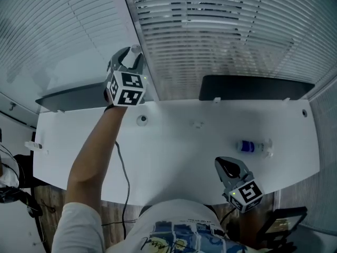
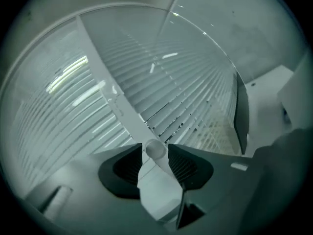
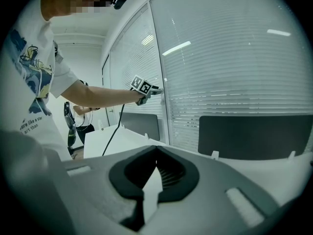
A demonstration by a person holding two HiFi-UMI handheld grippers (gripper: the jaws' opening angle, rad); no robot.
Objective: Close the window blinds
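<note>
White slatted blinds (image 1: pixel 221 36) hang behind the glass on both sides of a white window post (image 1: pixel 134 20). On that post sits a small white round knob (image 2: pixel 155 150). My left gripper (image 2: pixel 155 153) is raised to the post (image 2: pixel 112 102) with the knob between its jaws; one pad touches it and a thin gap shows at the other. The head view shows this gripper (image 1: pixel 131 57) at the post, and the right gripper view shows it (image 3: pixel 155 89) too. My right gripper (image 3: pixel 155 151) is shut and empty, low over the white desk (image 1: pixel 174 152) near its front edge (image 1: pixel 227 166).
A small bottle with a blue label (image 1: pixel 253 147) lies on the desk at the right. Two dark panels (image 1: pixel 255 87) (image 1: pixel 68 96) stand along the desk's far edge below the blinds. A black cable (image 1: pixel 125 178) hangs from my left arm.
</note>
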